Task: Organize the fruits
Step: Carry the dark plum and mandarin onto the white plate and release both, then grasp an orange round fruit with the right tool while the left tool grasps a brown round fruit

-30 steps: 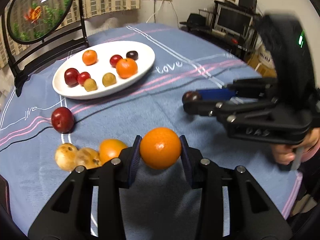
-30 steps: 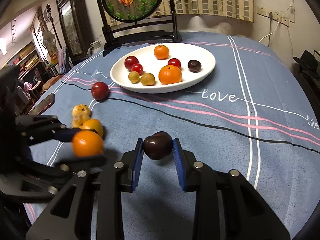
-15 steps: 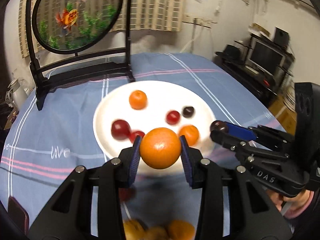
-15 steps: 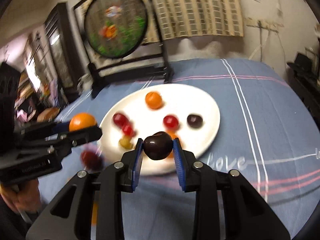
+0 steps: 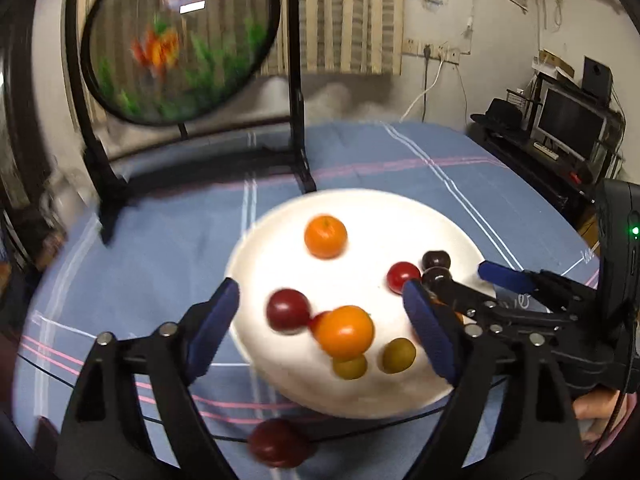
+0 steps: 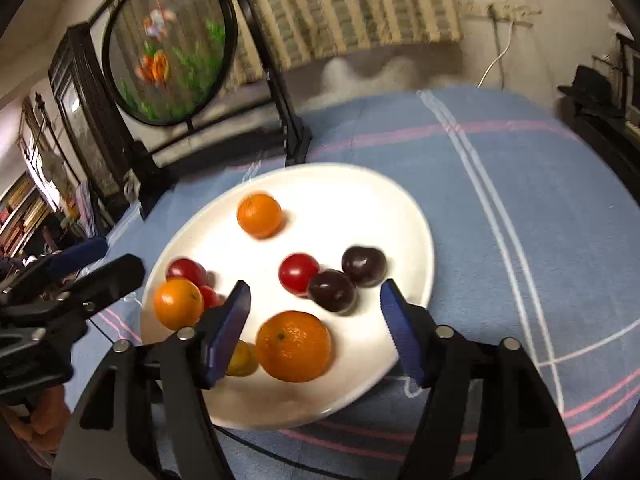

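Note:
A white oval plate (image 5: 372,216) (image 6: 344,184) holds several fruits. My left gripper (image 5: 322,332) is open above its near left part; the orange (image 5: 345,333) (image 6: 178,304) it held sits free between the spread pads. My right gripper (image 6: 314,320) is open over the plate's near right part; the dark plum (image 6: 333,290) (image 5: 436,278) it held lies free beside a second dark plum (image 6: 364,265) and a red fruit (image 6: 299,273). A large orange (image 6: 294,346) and a small orange (image 6: 259,215) (image 5: 325,237) rest on the plate.
A dark red plum (image 5: 276,442) lies on the blue cloth (image 6: 500,208) just in front of the plate. A round painted screen on a black stand (image 5: 176,40) (image 6: 168,44) rises behind the plate. A desk with a monitor (image 5: 572,120) is at right.
Both grippers moved forward over the plate and opened. The orange left the left gripper's pads and the dark plum left the right gripper's pads; both are now on or just above the plate.

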`<act>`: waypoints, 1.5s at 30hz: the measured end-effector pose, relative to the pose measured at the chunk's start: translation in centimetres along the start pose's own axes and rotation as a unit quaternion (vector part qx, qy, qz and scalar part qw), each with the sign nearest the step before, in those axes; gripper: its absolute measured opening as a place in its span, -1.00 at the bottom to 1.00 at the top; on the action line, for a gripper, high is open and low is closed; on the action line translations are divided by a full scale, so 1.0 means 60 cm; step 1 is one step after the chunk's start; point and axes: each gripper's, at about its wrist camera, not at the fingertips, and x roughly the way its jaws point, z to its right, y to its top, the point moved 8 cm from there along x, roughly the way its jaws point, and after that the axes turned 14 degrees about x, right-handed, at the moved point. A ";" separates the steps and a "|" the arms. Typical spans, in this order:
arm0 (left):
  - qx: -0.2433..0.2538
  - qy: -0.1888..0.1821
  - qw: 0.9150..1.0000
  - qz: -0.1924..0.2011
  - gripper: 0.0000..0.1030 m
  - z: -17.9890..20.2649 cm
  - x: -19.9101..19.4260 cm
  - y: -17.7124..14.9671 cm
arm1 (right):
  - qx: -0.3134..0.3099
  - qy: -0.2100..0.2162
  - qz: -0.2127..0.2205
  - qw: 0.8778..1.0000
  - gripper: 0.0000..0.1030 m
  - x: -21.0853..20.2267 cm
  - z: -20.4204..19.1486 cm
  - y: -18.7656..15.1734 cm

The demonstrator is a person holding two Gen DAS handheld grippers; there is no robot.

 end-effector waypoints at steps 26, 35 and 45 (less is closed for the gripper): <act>-0.038 0.023 0.999 -0.012 0.94 -0.053 -0.105 -0.145 | -0.355 0.093 -0.175 0.914 0.24 -0.086 -0.150 -0.300; -0.046 0.022 0.999 -0.015 0.94 -0.058 -0.108 -0.151 | -0.339 0.080 -0.181 0.920 0.04 -0.078 -0.140 -0.298; -0.061 0.021 0.998 -0.020 0.94 -0.067 -0.108 -0.157 | -0.337 0.076 -0.185 0.920 -0.21 -0.073 -0.134 -0.294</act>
